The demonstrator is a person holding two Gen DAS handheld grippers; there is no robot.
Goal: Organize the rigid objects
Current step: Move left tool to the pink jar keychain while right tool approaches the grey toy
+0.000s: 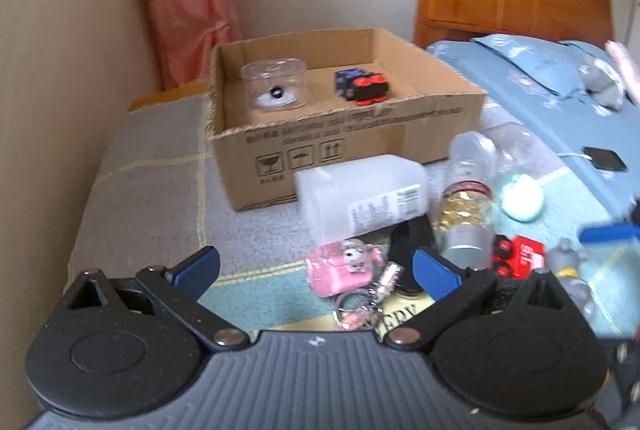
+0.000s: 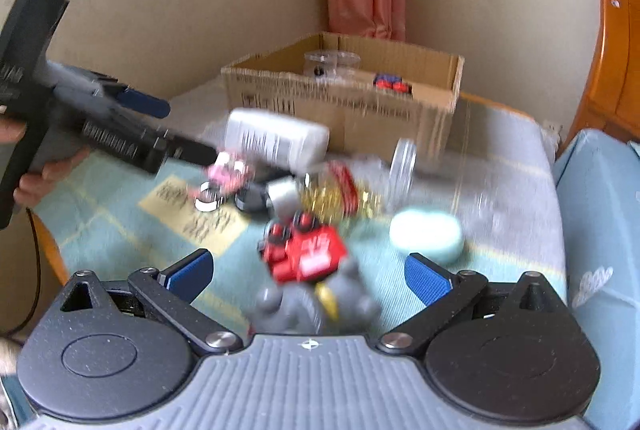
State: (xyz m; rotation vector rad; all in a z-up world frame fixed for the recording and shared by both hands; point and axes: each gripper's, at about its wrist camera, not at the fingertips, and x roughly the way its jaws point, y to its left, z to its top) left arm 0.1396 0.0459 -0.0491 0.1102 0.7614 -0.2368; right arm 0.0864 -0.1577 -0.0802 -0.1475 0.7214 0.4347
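Left gripper, right gripper: both spread wide, nothing gripped. Corrugated cardboard box at 12 o'clock; two items seen inside: clear plastic jar, blocky toy truck.

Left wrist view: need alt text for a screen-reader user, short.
The open left gripper hovers empty over clutter on a bed: a pink keychain toy, a white plastic jar on its side, a clear bottle and a red toy car. Behind them an open cardboard box holds a clear container and a blue-and-red toy.
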